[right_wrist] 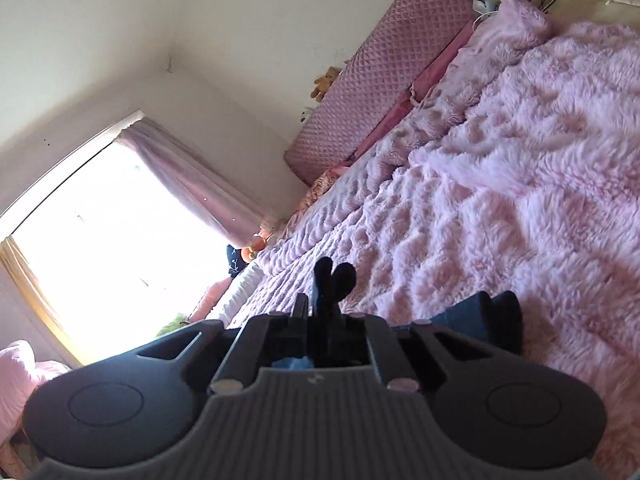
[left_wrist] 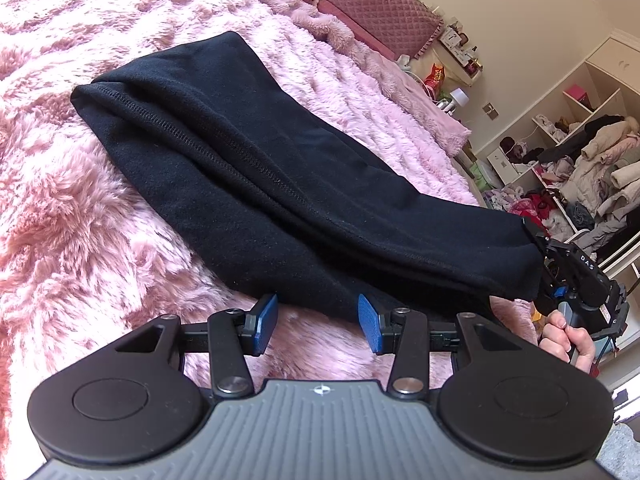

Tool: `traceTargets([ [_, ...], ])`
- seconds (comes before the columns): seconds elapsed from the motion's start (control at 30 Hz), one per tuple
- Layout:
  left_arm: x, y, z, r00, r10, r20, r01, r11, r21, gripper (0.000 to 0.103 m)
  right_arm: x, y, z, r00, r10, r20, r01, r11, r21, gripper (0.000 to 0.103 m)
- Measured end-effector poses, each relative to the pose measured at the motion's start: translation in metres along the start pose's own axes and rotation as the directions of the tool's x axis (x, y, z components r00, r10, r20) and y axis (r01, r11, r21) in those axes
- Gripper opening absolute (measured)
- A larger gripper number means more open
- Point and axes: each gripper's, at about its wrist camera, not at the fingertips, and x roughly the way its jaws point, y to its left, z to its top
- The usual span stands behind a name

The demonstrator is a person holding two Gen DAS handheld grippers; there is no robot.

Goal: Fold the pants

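The pants (left_wrist: 256, 168) are laid doubled on the bed (left_wrist: 80, 240), one end pinched by the right hand-held gripper (right_wrist: 326, 300) and raised for folding over; the left hand-held gripper (left_wrist: 318, 322) is held spread at the near edge

Pants (left_wrist: 256, 168) on blanket (left_wrist: 100, 248)

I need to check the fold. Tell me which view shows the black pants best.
The left wrist view: the black pants lie folded lengthwise across the pink fluffy blanket, seam visible. The right wrist view shows only a pinched bit of fabric in the right gripper.
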Motion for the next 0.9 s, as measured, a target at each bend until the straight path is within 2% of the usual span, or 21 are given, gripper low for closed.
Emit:
traceTargets([
  [0.07, 0.0, 0.001, 0.0, 1.0, 0.003, -0.004, -0.003, 1.0, -0.003, 0.05, 0.01, -0.013, 0.001, 0.992, -0.108, -0.071, 0.11, 0.993, 0.038, 0.003],
  [0.1, 0.0, 0.002, 0.001, 1.0, 0.008, -0.004, -0.008, 1.0, -0.007, 0.05, 0.015, -0.021, 0.0, 0.977, -0.173, -0.126, 0.183, 0.981, 0.065, 0.004],
  [0.13, -0.001, 0.003, 0.001, 1.0, 0.007, -0.001, -0.007, 1.0, -0.013, 0.05, 0.022, -0.03, -0.002, 0.95, -0.253, -0.185, 0.274, 0.957, 0.097, 0.007],
  [0.17, -0.002, 0.003, 0.002, 1.0, 0.005, 0.002, -0.005, 1.0, -0.02, 0.05, 0.023, -0.038, -0.004, 0.932, -0.29, -0.217, 0.323, 0.937, 0.135, 0.001],
  [0.2, -0.003, 0.005, 0.003, 1.0, 0.003, 0.004, -0.003, 1.0, -0.029, 0.05, 0.017, -0.045, -0.008, 0.937, -0.277, -0.213, 0.319, 0.926, 0.202, 0.001],
  [0.23, -0.004, 0.006, 0.004, 1.0, -0.002, 0.006, 0.002, 0.999, -0.041, 0.05, 0.014, -0.045, -0.009, 0.941, -0.273, -0.2, 0.314, 0.924, 0.219, 0.003],
  [0.33, -0.008, 0.009, 0.007, 1.0, -0.008, 0.015, 0.009, 0.998, -0.058, 0.05, 0.008, -0.033, -0.01, 0.919, -0.322, -0.227, 0.366, 0.911, 0.188, 0.003],
  [0.4, -0.011, 0.009, 0.008, 1.0, -0.012, 0.02, 0.014, 0.998, -0.067, 0.05, 0.0, -0.024, -0.012, 0.92, -0.304, -0.246, 0.359, 0.906, 0.225, 0.012],
  [0.43, -0.012, 0.01, 0.009, 1.0, -0.021, 0.022, 0.022, 0.997, -0.073, 0.05, -0.003, -0.021, -0.013, 0.926, -0.274, -0.261, 0.337, 0.91, 0.24, 0.029],
  [0.47, -0.013, 0.01, 0.01, 0.999, -0.032, 0.024, 0.033, 0.996, -0.078, 0.05, -0.006, -0.018, -0.017, 0.928, -0.228, -0.295, 0.307, 0.916, 0.26, 0.041],
  [0.5, -0.015, 0.009, 0.01, 0.999, -0.042, 0.026, 0.044, 0.996, -0.083, 0.05, -0.008, -0.014, -0.019, 0.925, -0.206, -0.32, 0.296, 0.918, 0.265, 0.043],
  [0.53, -0.016, 0.009, 0.011, 0.998, -0.048, 0.028, 0.05, 0.995, -0.084, 0.05, -0.01, -0.011, -0.02, 0.922, -0.202, -0.33, 0.295, 0.919, 0.262, 0.043],
  [0.6, -0.018, 0.007, 0.011, 0.998, -0.049, 0.035, 0.052, 0.996, -0.078, 0.05, -0.019, -0.008, -0.023, 0.923, -0.209, -0.324, 0.305, 0.91, 0.281, 0.035],
  [0.63, -0.019, 0.007, 0.011, 0.998, -0.046, 0.04, 0.049, 0.996, -0.073, 0.05, -0.022, -0.008, -0.024, 0.914, -0.238, -0.327, 0.335, 0.9, 0.28, 0.017],
  [0.67, -0.021, 0.005, 0.011, 0.998, -0.041, 0.046, 0.044, 0.997, -0.066, 0.05, -0.025, -0.008, -0.024, 0.898, -0.276, -0.343, 0.376, 0.885, 0.274, 0.005],
  [0.73, -0.025, 0.002, 0.014, 0.998, -0.012, 0.065, 0.015, 0.999, -0.041, 0.05, -0.035, -0.009, -0.023, 0.883, -0.305, -0.356, 0.412, 0.867, 0.279, 0.0],
  [0.8, -0.029, -0.002, 0.021, 0.995, 0.054, 0.088, -0.054, 0.999, -0.005, 0.05, -0.043, -0.001, -0.018, 0.872, -0.342, -0.35, 0.435, 0.869, 0.235, 0.0],
  [0.83, -0.03, -0.004, 0.025, 0.991, 0.095, 0.099, -0.097, 0.995, 0.018, 0.05, -0.047, 0.003, -0.016, 0.857, -0.375, -0.354, 0.463, 0.861, 0.209, 0.0],
  [0.87, -0.032, -0.008, 0.029, 0.979, 0.164, 0.119, -0.172, 0.983, 0.059, 0.05, -0.051, 0.01, -0.012, 0.816, -0.443, -0.372, 0.527, 0.835, 0.161, 0.0],
  [0.9, -0.033, -0.011, 0.035, 0.965, 0.224, 0.133, -0.237, 0.967, 0.092, 0.05, -0.052, 0.017, -0.009, 0.763, -0.516, -0.389, 0.591, 0.801, 0.098, 0.004],
])
